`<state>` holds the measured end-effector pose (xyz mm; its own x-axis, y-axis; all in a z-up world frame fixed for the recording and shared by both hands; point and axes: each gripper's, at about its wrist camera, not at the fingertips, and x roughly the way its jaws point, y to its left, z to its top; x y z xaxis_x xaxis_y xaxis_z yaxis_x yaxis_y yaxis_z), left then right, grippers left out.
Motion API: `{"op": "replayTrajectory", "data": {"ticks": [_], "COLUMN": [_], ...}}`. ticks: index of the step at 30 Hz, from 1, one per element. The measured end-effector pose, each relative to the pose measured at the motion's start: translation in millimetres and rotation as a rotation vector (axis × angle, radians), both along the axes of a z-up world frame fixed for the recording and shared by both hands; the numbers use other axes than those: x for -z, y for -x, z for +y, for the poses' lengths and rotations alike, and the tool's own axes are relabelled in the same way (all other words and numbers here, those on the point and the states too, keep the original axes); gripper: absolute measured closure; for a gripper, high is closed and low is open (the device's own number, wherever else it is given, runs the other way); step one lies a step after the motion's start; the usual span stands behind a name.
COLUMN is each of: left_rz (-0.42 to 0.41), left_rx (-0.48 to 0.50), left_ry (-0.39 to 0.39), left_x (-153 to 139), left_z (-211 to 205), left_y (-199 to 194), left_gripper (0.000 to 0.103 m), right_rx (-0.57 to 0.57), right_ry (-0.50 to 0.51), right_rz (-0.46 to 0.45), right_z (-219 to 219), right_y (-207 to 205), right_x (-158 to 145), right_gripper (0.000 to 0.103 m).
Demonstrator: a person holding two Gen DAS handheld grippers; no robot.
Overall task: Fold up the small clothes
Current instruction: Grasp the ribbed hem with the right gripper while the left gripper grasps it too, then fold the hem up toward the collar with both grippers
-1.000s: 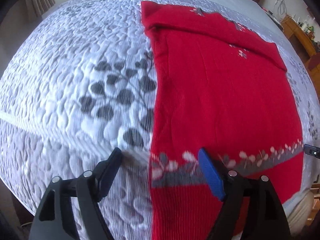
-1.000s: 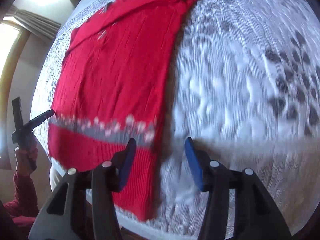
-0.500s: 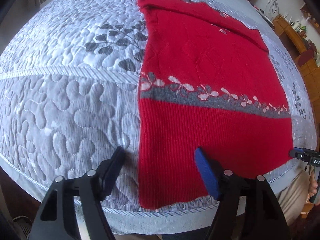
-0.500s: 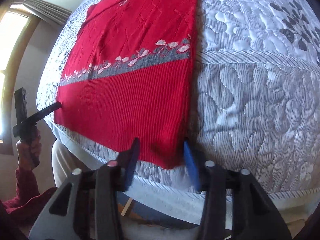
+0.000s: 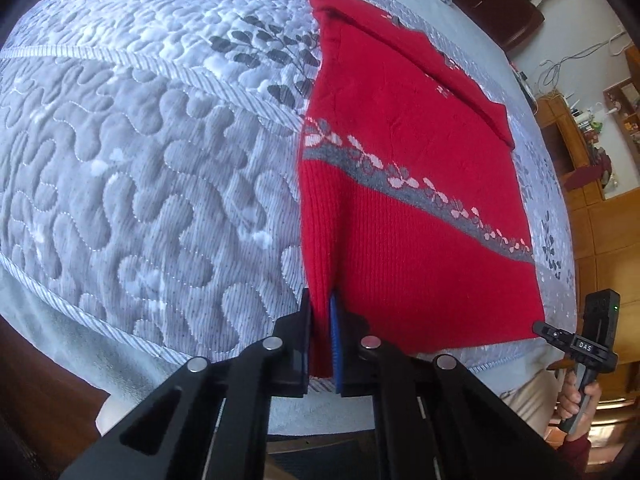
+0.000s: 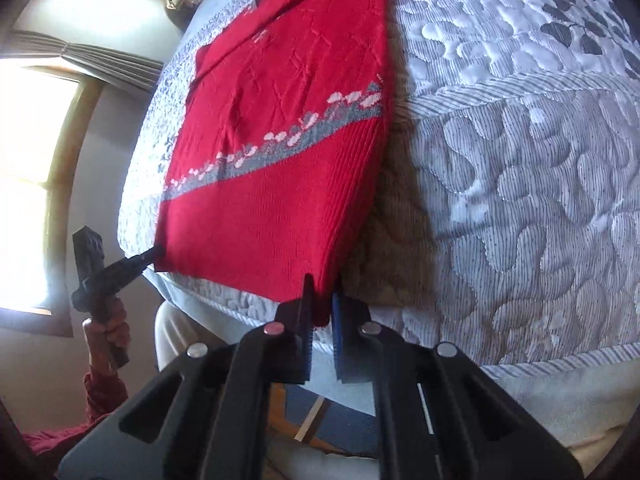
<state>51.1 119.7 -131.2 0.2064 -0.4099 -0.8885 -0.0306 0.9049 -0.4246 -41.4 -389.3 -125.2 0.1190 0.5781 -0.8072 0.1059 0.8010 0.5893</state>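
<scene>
Left tongs (image 5: 320, 336): you are pinching the near left corner of the red sweater (image 5: 400, 184), jaws nearly shut with only the ribbed hem between them.

Right tongs (image 6: 320, 312): you are pinching the near right corner of the same hem, jaws likewise nearly closed on knit alone.

Sweater: it is lying flat, stretching away from both sets of tongs, with the sleeves folded in across the far end and a grey flowered band (image 5: 400, 178) running crosswise ahead of the tips. The two held corners are lifting slightly off the surface.

Handling, as a judgement: you are dealing with a soft, fairly thick knit, light, floppy and stretchy. It is likely sagging between the two grips, so the corners of the ribbed hem are the sound places to hold.

Surface: a grey-and-white quilted bedspread (image 5: 160, 184) with a leaf print is spreading under and to both sides of the tongs.

Room: a bright window (image 6: 28, 184) with a curtain is showing left of the right tongs; wooden shelves (image 5: 576, 132) are standing right of the left tongs.
</scene>
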Motion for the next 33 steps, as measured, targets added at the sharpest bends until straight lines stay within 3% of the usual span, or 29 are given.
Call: {"op": "replayTrajectory", "data": {"ticks": [14,29,33], "left_rz": [-0.07,0.023,0.043], "left_rx": [-0.016,-0.077,-0.054], "left_ry": [0.021,0.001,-0.025], "left_x": [-39.5,7.8,14.8], "left_z": [-8.5,-16.5,-25.4], "left_y": [-71.6,-171.4,-187.6], "left_gripper": [0.095,0.094,0.091], "right_rx": [0.007,0.1,0.111], "right_ry": [-0.022,-0.017,0.005], "right_rz": [-0.075,0.053,0.08], "right_z": [-4.1,-30.9,-36.1], "right_y": [-68.3,-177.4,-190.9], "right_x": [-48.3,12.0,27.6], "right_gripper": [0.096,0.096,0.089]}}
